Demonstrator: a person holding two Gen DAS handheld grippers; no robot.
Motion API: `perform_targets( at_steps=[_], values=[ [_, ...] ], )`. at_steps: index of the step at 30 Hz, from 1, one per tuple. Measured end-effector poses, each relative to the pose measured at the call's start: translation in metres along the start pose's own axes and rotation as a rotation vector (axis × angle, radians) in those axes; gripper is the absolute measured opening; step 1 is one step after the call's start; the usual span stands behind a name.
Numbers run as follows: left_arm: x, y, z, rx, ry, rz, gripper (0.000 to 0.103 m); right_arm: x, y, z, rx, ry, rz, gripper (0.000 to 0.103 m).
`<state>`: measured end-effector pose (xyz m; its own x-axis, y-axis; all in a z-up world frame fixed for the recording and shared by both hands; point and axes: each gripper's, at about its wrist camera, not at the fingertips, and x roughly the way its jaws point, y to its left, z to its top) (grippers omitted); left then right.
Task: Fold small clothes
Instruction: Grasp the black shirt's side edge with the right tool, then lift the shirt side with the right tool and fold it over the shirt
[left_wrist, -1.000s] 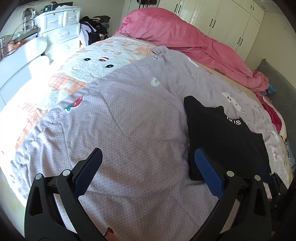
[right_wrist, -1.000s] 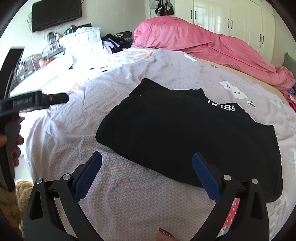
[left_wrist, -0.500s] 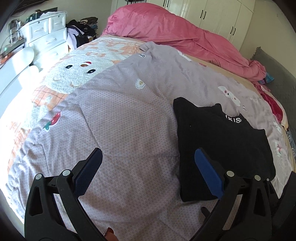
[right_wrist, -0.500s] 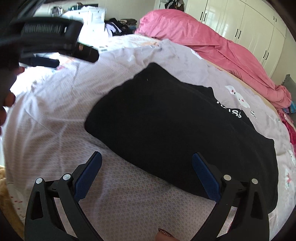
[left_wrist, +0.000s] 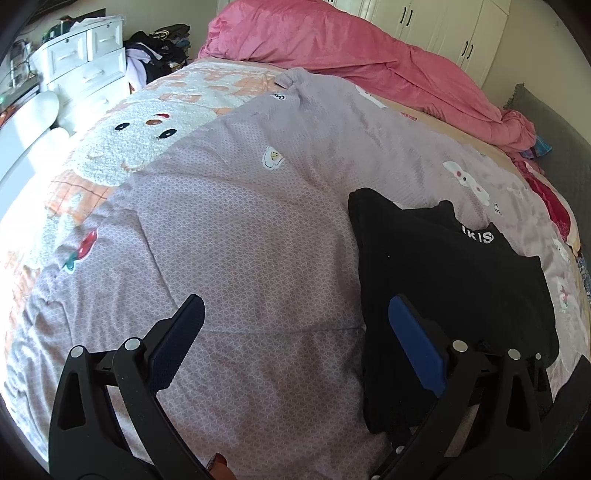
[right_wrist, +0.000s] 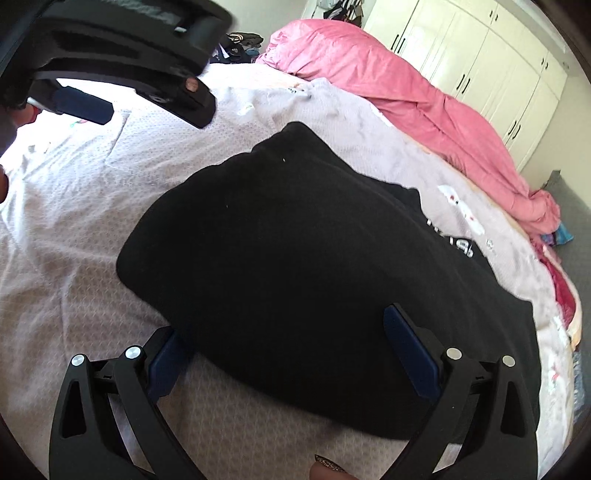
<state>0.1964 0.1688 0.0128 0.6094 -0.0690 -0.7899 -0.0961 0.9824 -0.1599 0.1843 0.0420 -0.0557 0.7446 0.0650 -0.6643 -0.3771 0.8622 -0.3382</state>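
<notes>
Currently black garment (right_wrist: 314, 266) is lying mid-frame on the lilac bedspread (left_wrist: 240, 240). Right gripper (right_wrist: 291, 354) and left gripper (left_wrist: 295, 343) are hovering spread wide, holding nothing. Likely soft, light, floppy; judging near hem edge best for pinching.

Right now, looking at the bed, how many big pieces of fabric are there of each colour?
Black: 1, the black T-shirt
Lilac: 1, the patterned lilac blanket under it
Pink: 1, the pink duvet heaped at the far side
Peach and white: 1, the fluffy cartoon-face blanket
Total: 4
</notes>
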Motion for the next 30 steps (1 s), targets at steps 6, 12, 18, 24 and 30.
perform_targets(
  at_steps=[6,12,18,24,30],
  values=[
    [0.014,-0.006,0.01,-0.007,0.025,-0.022,0.093,-0.005,-0.012,0.0,0.042,-0.059,0.002,0.074],
    [0.025,-0.017,0.025,-0.064,0.057,-0.122,0.093,-0.02,-0.037,-0.003,0.147,-0.143,0.075,0.027],
    [0.039,-0.039,0.037,-0.148,0.136,-0.302,0.093,-0.032,-0.059,-0.008,0.234,-0.202,0.132,0.014],
    [0.056,-0.07,0.042,-0.129,0.196,-0.347,0.093,-0.044,-0.07,-0.014,0.283,-0.243,0.169,0.011],
    [0.051,-0.101,0.039,-0.077,0.177,-0.339,0.04,-0.064,-0.085,-0.023,0.318,-0.307,0.163,0.008]
  ],
)
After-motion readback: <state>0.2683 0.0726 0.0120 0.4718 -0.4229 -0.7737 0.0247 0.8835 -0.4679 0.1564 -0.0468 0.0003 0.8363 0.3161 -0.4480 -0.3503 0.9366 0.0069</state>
